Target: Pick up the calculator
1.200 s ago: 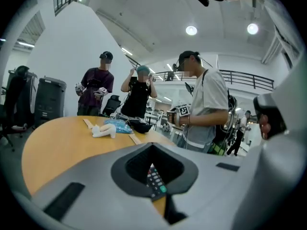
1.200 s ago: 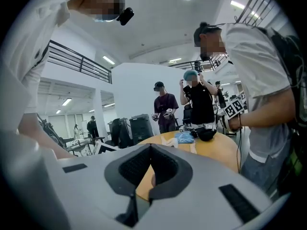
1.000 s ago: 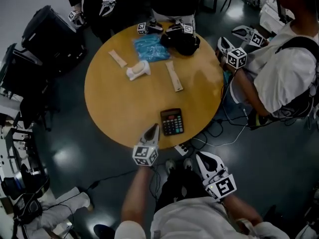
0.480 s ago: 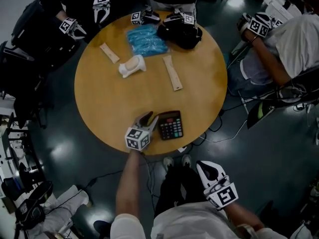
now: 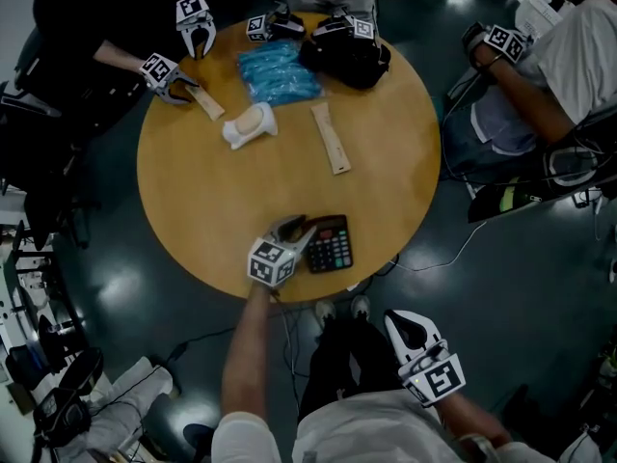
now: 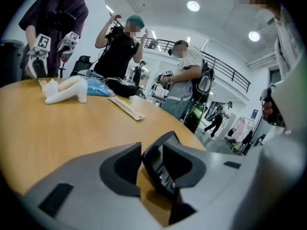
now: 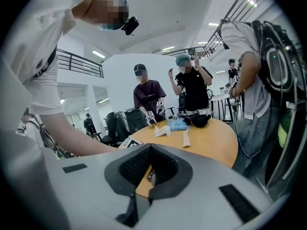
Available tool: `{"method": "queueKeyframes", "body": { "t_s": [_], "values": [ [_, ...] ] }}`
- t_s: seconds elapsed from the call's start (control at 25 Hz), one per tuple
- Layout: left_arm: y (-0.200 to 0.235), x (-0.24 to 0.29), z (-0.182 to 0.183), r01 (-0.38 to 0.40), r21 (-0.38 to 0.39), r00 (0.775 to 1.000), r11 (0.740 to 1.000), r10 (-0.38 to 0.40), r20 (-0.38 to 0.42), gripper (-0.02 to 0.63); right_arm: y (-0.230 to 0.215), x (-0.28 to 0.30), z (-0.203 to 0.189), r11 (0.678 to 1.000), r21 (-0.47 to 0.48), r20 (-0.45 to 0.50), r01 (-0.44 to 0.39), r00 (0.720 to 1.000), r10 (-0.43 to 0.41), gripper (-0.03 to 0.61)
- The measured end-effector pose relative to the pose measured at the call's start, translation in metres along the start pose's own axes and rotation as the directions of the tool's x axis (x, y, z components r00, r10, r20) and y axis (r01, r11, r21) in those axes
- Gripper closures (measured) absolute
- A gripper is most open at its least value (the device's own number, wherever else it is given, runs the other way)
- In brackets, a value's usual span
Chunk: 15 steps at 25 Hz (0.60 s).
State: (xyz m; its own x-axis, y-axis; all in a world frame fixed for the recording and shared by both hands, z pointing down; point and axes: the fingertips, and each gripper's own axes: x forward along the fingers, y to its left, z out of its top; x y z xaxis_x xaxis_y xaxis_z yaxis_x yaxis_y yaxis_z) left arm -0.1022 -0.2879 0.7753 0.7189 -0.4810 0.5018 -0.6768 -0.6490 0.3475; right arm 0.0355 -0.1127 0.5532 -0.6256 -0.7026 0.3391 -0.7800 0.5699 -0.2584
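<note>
From the head, looks steeply down from high over the near rim of the round table [image 5: 193, 210], taking in its whole top. In the left gripper view, sits low and close at the table's near edge, facing across the top; in the right gripper view, stands back outside that near rim, facing the same way. Shares across all three the table's far half with white piece [image 5: 249, 126], pale strip [image 5: 331, 139] and blue bag [image 5: 278, 72]; catches the calculator [image 5: 330, 243] from the head and, close up, from the left.
</note>
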Motion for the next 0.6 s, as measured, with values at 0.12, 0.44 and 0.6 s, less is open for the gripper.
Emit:
{"method": "queueKeyframes", "body": {
  "t_s": [0.12,0.44,0.6],
  "values": [
    [-0.001,0.004,-0.002,-0.009,0.021,1.000,1.000,0.010,-0.021,0.479,-0.001,-0.002,0.002,1.000,0.001,0.006,-0.001,1.000,0.001,0.565],
    [0.005,0.011,-0.001,0.005,0.036,0.996,0.999,-0.002,-0.087,0.477,-0.008,-0.009,0.003,1.000,0.006,0.015,0.005,1.000,-0.005,0.565],
    [0.006,0.007,-0.001,0.013,-0.011,0.998,1.000,-0.013,-0.058,0.488,-0.013,-0.012,0.000,1.000,0.009,0.020,0.015,1.000,-0.016,0.565]
  ]
}}
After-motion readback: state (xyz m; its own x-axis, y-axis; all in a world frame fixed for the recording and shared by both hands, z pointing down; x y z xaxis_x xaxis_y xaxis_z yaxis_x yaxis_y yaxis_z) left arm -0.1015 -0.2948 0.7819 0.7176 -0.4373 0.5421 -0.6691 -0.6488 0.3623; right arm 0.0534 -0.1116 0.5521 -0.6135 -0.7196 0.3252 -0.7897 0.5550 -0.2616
